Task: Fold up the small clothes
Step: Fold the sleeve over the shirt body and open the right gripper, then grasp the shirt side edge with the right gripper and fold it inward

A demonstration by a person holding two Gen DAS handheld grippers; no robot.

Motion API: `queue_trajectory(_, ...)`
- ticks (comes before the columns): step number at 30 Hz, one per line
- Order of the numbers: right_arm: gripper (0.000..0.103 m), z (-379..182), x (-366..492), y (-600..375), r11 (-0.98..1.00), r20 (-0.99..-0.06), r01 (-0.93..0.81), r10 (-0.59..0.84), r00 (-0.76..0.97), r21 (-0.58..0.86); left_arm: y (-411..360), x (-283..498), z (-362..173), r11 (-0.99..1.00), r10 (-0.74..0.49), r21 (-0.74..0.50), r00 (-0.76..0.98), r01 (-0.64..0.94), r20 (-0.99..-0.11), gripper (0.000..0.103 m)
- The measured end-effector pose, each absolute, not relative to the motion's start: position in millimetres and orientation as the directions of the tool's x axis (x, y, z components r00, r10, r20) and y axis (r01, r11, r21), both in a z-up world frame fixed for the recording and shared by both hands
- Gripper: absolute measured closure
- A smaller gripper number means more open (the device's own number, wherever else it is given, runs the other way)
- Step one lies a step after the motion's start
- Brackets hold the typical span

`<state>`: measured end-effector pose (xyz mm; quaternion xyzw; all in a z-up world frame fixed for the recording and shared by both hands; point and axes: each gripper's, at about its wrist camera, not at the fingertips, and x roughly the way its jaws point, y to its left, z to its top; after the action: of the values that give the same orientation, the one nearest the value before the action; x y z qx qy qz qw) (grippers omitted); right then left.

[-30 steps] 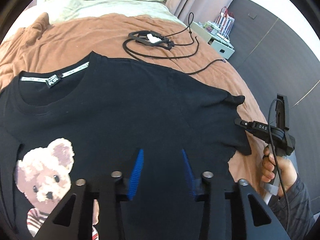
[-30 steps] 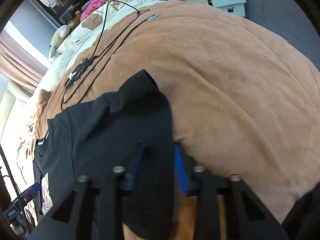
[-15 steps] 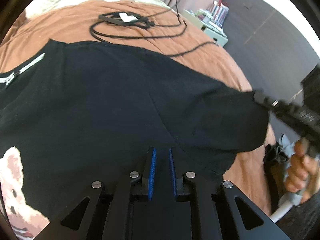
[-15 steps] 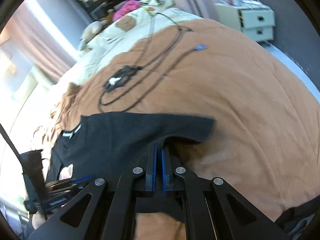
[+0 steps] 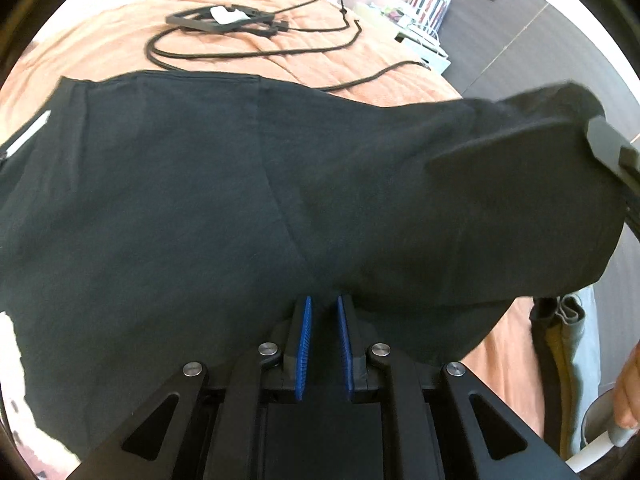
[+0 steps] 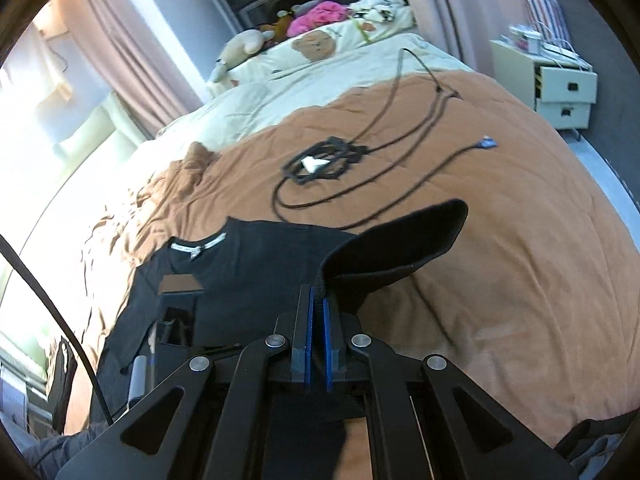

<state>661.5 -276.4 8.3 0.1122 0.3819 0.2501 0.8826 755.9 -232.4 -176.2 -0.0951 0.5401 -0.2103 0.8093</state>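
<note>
A black T-shirt (image 5: 200,200) lies on a brown blanket (image 5: 100,40). My left gripper (image 5: 322,308) is shut on the shirt's side edge and lifts it. My right gripper (image 6: 318,300) is shut on the sleeve seam, and the sleeve (image 6: 408,236) hangs raised above the blanket. The right gripper's body shows at the right edge of the left wrist view (image 5: 612,152). The shirt's white neck label shows in both views (image 6: 198,246). The left gripper's body shows in the right wrist view (image 6: 176,312).
A black frame with coiled cables (image 6: 320,164) lies on the blanket beyond the shirt. A cream duvet with plush toys (image 6: 312,44) is at the bed's head. A white drawer unit (image 6: 560,88) stands to the right of the bed.
Both grippers closed on the shirt's right side and lifted it. The sleeve and side have risen off the blanket and moved toward the shirt's middle.
</note>
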Motion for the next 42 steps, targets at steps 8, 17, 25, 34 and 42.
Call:
queue_trajectory(8,0.102,4.8,662.2,-249.7,0.825,-0.623,-0.392,0.565,0.541,0.407,-172.6,734.2,-149.7,0.922,-0.386,-0.345,0.37,0.173,-0.845,0.088)
queue_trajectory(17,0.102,-1.6,652.9,-215.1,0.798,-0.648,-0.44,0.595,0.475,0.411,-109.9,706.4,-126.8,0.946,-0.319,-0.312,0.395,0.085,-0.861,0.088)
queue_trajectory(25,0.1,-12.9,649.5,-183.1,0.769,-0.662,-0.453,0.629,0.408,0.451,-73.3,679.8,-110.1,0.961,-0.267,-0.272,0.399,0.047,-0.877,0.075)
queue_trajectory(34,0.028,-9.0,639.7,-223.6,0.798,-0.633,-0.385,0.603,0.486,0.464,-67.5,673.5,-100.3,0.968,-0.242,-0.248,0.429,0.042,-0.87,0.039)
queue_trajectory(42,0.028,-33.0,635.5,-280.0,0.847,-0.659,-0.24,0.522,0.541,0.474,-73.6,686.5,-117.1,0.971,-0.233,-0.237,0.426,0.045,-0.874,0.039)
